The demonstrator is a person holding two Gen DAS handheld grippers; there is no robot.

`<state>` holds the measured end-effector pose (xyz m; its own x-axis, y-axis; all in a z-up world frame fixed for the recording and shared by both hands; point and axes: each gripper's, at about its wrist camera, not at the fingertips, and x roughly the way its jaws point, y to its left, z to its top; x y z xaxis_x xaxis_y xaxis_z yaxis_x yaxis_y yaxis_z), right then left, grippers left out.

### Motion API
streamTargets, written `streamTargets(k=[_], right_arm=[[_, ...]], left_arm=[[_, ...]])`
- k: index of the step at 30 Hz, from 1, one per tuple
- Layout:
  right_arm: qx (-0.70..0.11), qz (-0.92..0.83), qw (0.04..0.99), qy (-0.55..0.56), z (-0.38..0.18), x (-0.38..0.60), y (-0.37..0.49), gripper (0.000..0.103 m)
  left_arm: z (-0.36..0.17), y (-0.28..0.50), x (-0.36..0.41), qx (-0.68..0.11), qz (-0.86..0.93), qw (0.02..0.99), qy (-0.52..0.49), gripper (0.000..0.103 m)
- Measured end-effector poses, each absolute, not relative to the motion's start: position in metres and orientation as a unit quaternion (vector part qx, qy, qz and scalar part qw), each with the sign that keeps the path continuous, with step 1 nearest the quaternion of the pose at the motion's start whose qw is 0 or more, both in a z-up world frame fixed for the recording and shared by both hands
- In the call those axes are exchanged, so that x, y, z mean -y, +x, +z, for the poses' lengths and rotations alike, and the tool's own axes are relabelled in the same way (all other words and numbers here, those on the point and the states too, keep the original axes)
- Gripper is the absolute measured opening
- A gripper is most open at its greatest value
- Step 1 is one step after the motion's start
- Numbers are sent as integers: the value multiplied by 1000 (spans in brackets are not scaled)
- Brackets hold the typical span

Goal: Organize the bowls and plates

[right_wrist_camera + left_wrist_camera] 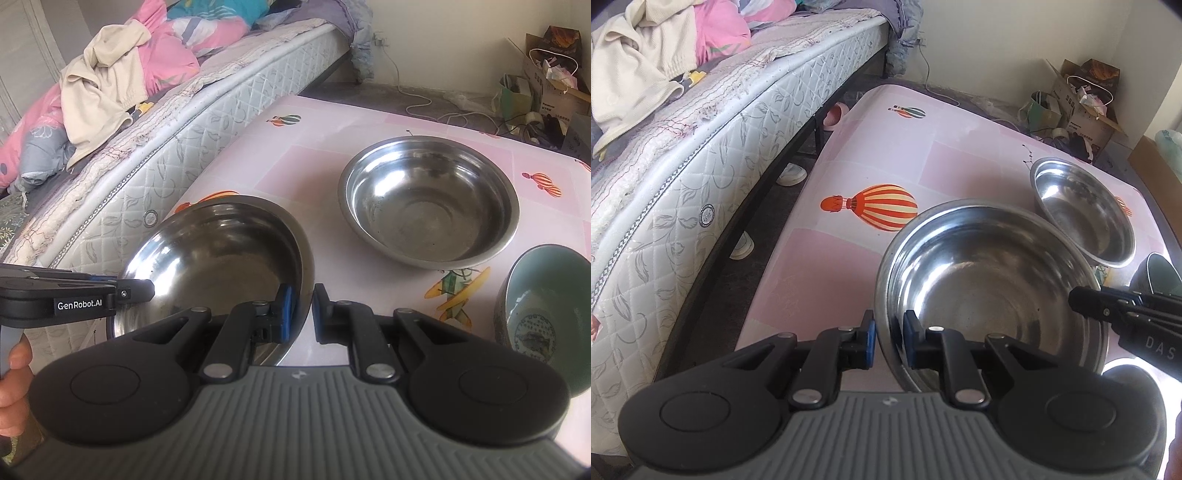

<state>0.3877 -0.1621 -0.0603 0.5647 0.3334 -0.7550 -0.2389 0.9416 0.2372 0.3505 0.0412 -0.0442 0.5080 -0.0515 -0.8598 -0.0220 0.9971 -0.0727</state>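
Observation:
A large steel bowl (990, 280) is held by both grippers over the pink table (849, 155). My left gripper (889, 332) is shut on its near left rim, one pad inside and one outside. My right gripper (303, 306) is shut on the opposite rim of the same steel bowl (221, 258). Each gripper shows in the other's view: the right gripper (1078, 299) and the left gripper (144, 290) both clamp the rim. A second steel bowl (428, 203) rests on the table behind. A green ceramic bowl (543, 306) stands at the right.
A bed with a quilted mattress (720, 155) runs close along the table's left side, with clothes piled on it. Cardboard boxes and bags (1078, 103) crowd the far right corner of the floor. Shoes (790, 173) lie under the bed. A hand (14, 387) holds the left gripper.

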Motion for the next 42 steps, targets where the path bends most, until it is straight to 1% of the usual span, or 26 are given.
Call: streamTargets(k=[26,35,42], right_arm=[[-424,153,890,67,-19,185,361,12],[-419,141,894,77,-10,209,356,12],[-412,121,899,84,1,239,363,12]], left_arm=[[-2,330,-24,-473,-31,880,-39,16],[7,332,-3,-468,-46,882,-34,16],[8,351,27,-470,-68,880,-28,17]])
